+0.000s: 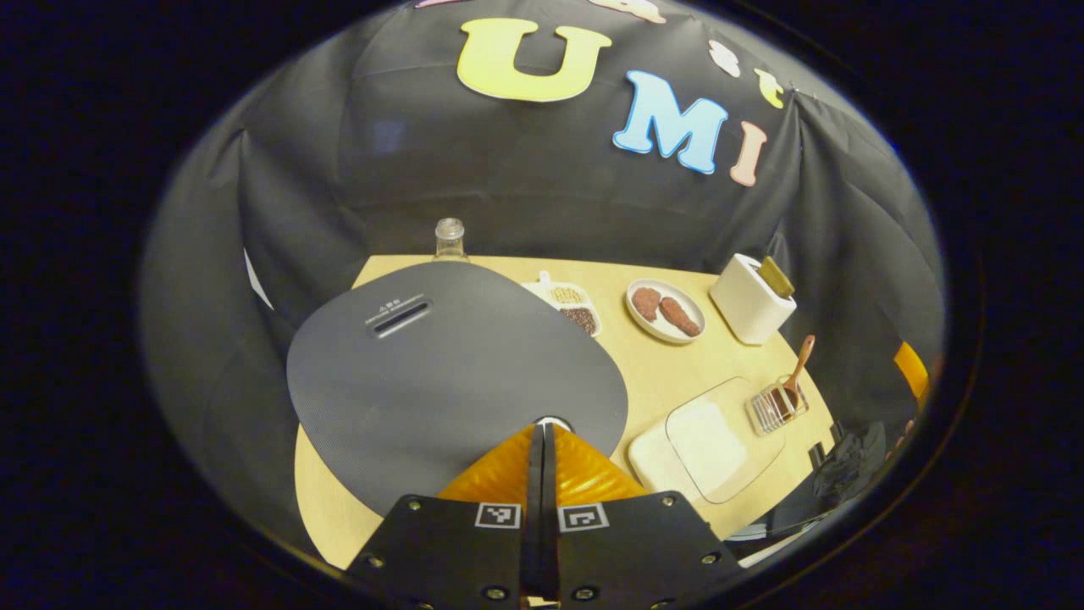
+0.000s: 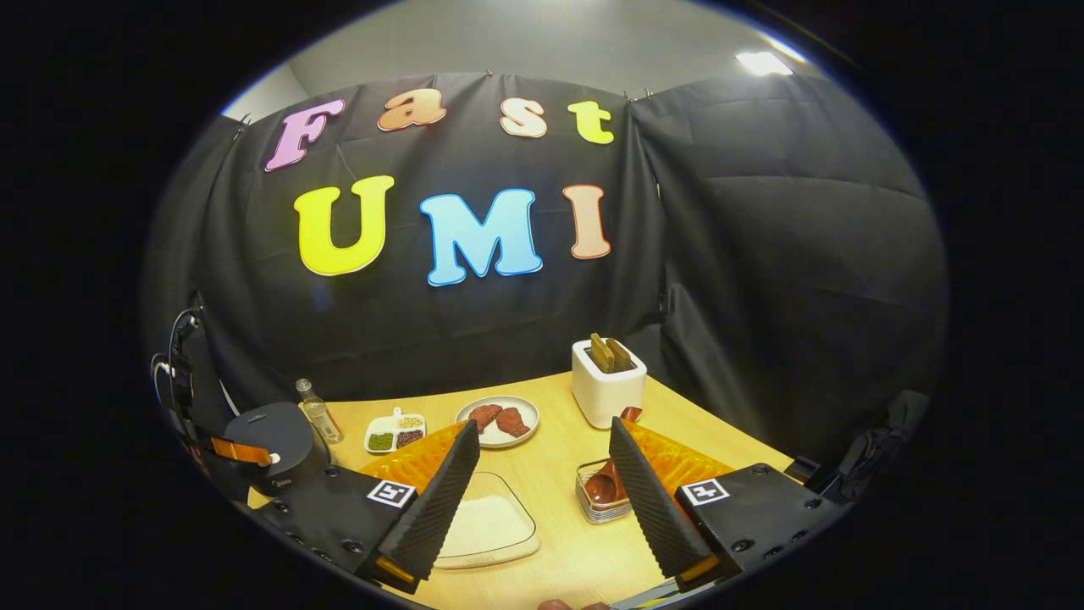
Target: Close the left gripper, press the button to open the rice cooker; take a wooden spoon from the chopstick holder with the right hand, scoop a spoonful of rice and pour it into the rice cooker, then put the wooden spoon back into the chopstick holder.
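wooden table (image 1: 660,373): left gripper (image 1: 542,432) jaws clenched at rice cooker (image 1: 449,373) button; right gripper (image 2: 542,474) jaws released.

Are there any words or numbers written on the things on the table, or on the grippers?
Rice cooker lid: small print above the slot, too small to read.
Rice cooker front, right gripper view: a tiny mark, too blurred to read.
Left gripper: two square black-and-white markers, patterns only, no words.
Right gripper: two such markers, no words.
Nothing else on the table carries readable text.
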Demonstrator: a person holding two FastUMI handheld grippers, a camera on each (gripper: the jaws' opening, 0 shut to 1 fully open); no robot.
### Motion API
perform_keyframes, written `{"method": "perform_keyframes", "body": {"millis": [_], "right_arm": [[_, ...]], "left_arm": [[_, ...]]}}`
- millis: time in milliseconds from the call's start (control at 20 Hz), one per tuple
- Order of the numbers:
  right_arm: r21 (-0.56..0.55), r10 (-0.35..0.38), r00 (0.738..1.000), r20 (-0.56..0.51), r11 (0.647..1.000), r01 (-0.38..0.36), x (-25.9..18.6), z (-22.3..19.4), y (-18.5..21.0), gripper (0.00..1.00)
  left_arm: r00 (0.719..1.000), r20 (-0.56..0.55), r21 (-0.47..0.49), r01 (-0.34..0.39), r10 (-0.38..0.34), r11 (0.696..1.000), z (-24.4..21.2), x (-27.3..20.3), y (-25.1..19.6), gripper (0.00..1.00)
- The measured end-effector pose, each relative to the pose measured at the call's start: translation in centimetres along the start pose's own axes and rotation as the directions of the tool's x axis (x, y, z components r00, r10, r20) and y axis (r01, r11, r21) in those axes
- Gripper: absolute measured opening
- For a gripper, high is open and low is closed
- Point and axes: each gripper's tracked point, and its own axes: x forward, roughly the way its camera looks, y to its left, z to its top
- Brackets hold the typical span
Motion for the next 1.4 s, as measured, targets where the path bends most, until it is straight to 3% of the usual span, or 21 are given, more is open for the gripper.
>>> {"method": "perform_keyframes", "body": {"millis": [300, 450, 550, 650, 750, 800, 1050, 1100, 1200, 1250, 1400], "right_arm": [[-0.034, -0.003, 1.000, 0.017, 0.999, 0.004, 0.9, 0.4, -1.5, 0.98], [-0.005, -0.012, 1.000, 0.006, 1.000, 0.012, 2.1, 0.8, -3.0, 0.98], [0.004, -0.018, 1.000, 0.000, 1.000, 0.018, 3.1, 1.1, -3.9, 0.98], [0.004, -0.022, 1.000, -0.007, 1.000, 0.022, 4.3, 1.4, -4.8, 0.98], [0.017, -0.023, 1.000, -0.014, 1.000, 0.023, 5.5, 1.6, -5.7, 0.98], [0.026, -0.023, 1.000, -0.018, 0.999, 0.024, 6.2, 1.6, -6.1, 0.98], [0.060, -0.038, 0.996, -0.082, 0.997, 0.043, 9.7, 0.4, -8.5, 0.98], [0.070, -0.045, 0.994, -0.103, 0.996, 0.052, 10.6, -0.2, -9.0, 0.98], [0.093, -0.050, 0.988, -0.147, 0.994, 0.064, 12.4, -1.4, -9.9, 0.98], [0.099, -0.051, 0.985, -0.168, 0.993, 0.068, 13.2, -1.9, -10.2, 0.98], [0.091, -0.044, 0.970, -0.238, 0.994, 0.067, 15.5, -3.8, -11.0, 0.98]], "left_arm": [[1.000, 0.016, 0.008, -0.012, 0.011, 1.000, 0.8, -0.7, 0.0, 0.02], [0.996, 0.080, 0.020, -0.049, 0.048, 0.999, 2.9, -2.0, -0.2, 0.02], [0.978, 0.181, 0.023, -0.110, 0.104, 0.994, 6.2, -4.0, 0.2, 0.02], [0.935, 0.307, 0.030, -0.196, 0.178, 0.980, 10.4, -7.2, 1.0, 0.02], [0.873, 0.432, 0.017, -0.256, 0.224, 0.966, 14.1, -10.7, 1.0, 0.01], [0.842, 0.489, 0.002, -0.263, 0.229, 0.965, 15.5, -12.6, 0.4, 0.00], [0.744, 0.637, -0.033, -0.233, 0.200, 0.972, 17.7, -19.1, -1.9, 0.00], [0.737, 0.644, -0.034, -0.240, 0.205, 0.970, 17.5, -19.2, -2.4, 0.30], [0.702, 0.654, -0.074, -0.311, 0.282, 0.947, 16.8, -20.3, -1.6, 0.90], [0.691, 0.652, -0.097, -0.334, 0.313, 0.938, 16.5, -20.5, -1.3, 0.91], [0.705, 0.618, -0.156, -0.325, 0.349, 0.933, 14.4, -20.3, -1.8, 0.92]]}}
